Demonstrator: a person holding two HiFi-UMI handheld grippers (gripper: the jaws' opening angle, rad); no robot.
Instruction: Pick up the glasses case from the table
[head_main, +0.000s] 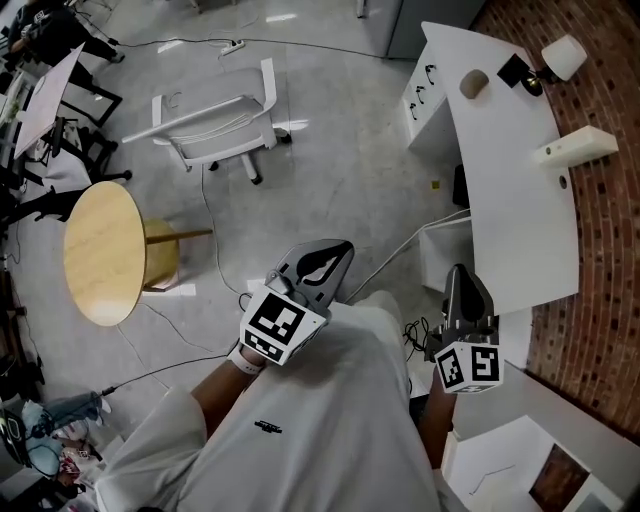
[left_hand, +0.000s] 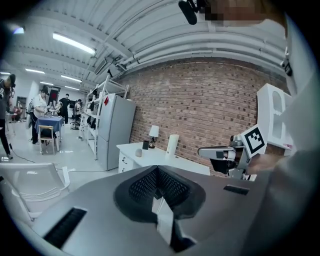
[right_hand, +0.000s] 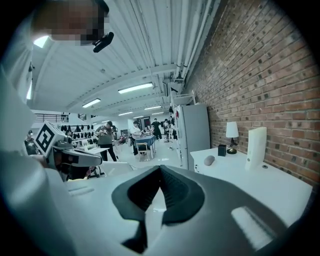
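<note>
Left gripper (head_main: 338, 250) and right gripper (head_main: 459, 275) are close by the person's chest, both with jaws closed tip to tip and empty. The right gripper hides part of the table (head_main: 510, 200). The glasses case (head_main: 474, 84) sits at the far end, near the lamp (head_main: 560, 57), too small for detail.

My left claw (left_hand: 159, 172) fills the lower half of the picture, its two grey jaws pressed together at the tip. Beyond it, a white desk (left_hand: 131, 149) stands against a red brick wall (left_hand: 200, 100). On the desk are a small lamp (left_hand: 154, 132), a tall white box (left_hand: 172, 146), a small dark object (left_hand: 145, 145) and a small rounded grey object (left_hand: 138, 154). A tall grey cabinet (left_hand: 116, 132) stands left of the desk. At right, my right claw (left_hand: 201, 150) points left, carrying its marker cube (left_hand: 254, 140). A white chair (left_hand: 30, 180) sits low on the left, and distant people (left_hand: 40, 107) gather beyond it.
</note>
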